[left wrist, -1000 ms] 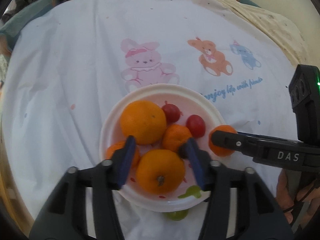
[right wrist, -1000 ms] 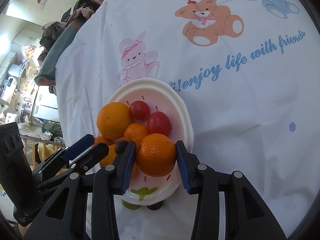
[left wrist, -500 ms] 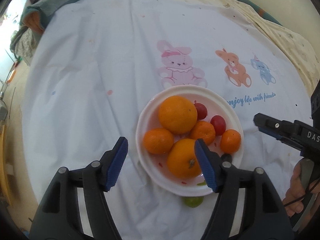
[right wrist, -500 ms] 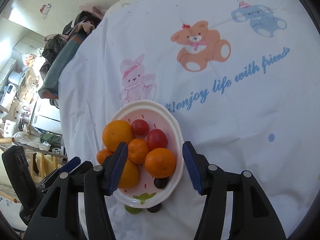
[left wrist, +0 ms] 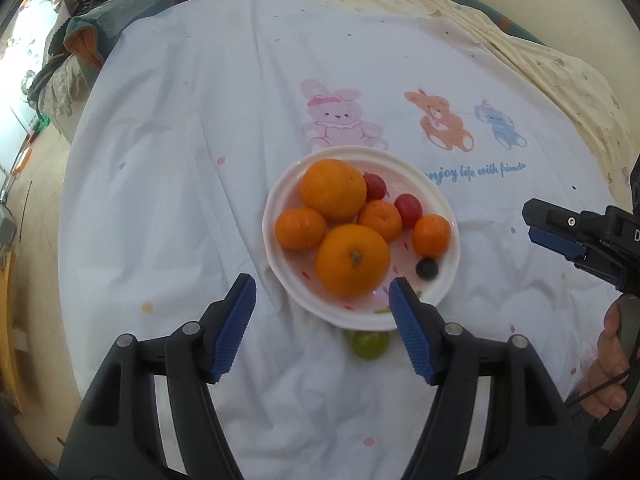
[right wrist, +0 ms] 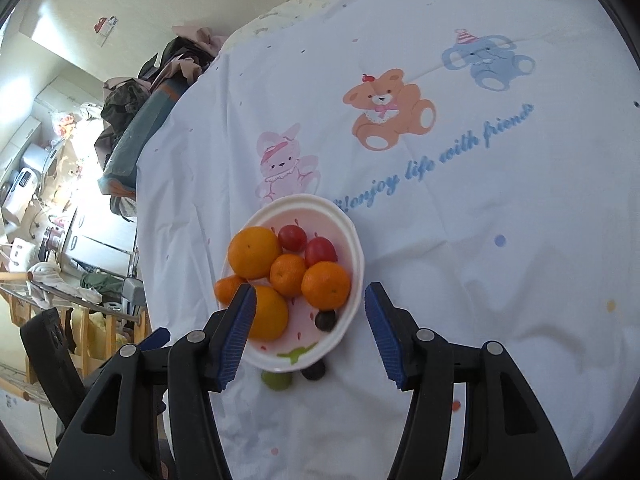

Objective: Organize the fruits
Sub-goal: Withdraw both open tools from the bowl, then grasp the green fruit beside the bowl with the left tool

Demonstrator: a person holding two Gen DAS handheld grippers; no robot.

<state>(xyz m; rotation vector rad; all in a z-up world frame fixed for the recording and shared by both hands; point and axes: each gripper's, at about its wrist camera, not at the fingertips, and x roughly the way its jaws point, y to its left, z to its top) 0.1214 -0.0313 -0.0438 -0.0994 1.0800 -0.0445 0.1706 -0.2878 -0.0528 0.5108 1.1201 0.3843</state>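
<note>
A white plate (left wrist: 448, 208) on the cartoon cloth holds two large oranges (left wrist: 352, 266), several small mandarins (left wrist: 431, 235), two red tomatoes (left wrist: 408, 205) and a dark grape (left wrist: 427, 268). The plate (right wrist: 352, 236) also shows in the right wrist view with the same fruit. A green grape (left wrist: 369, 345) lies on the cloth just in front of the plate; in the right wrist view a dark grape (right wrist: 314, 371) lies beside the green grape (right wrist: 276, 380). My left gripper (left wrist: 323, 330) is open and empty, near the plate's front edge. My right gripper (right wrist: 310, 330) is open and empty, just in front of the plate.
The white cloth (left wrist: 200, 160) printed with a rabbit, a bear and an elephant covers a bed. Piled clothes (left wrist: 100, 12) lie at its far left corner. A cream blanket (left wrist: 560, 68) runs along the far right. The right gripper (left wrist: 580, 236) shows at the right of the left wrist view.
My right gripper has opened, left a mandarin on the plate and drawn back. My left gripper has opened wider and pulled back and up from the plate.
</note>
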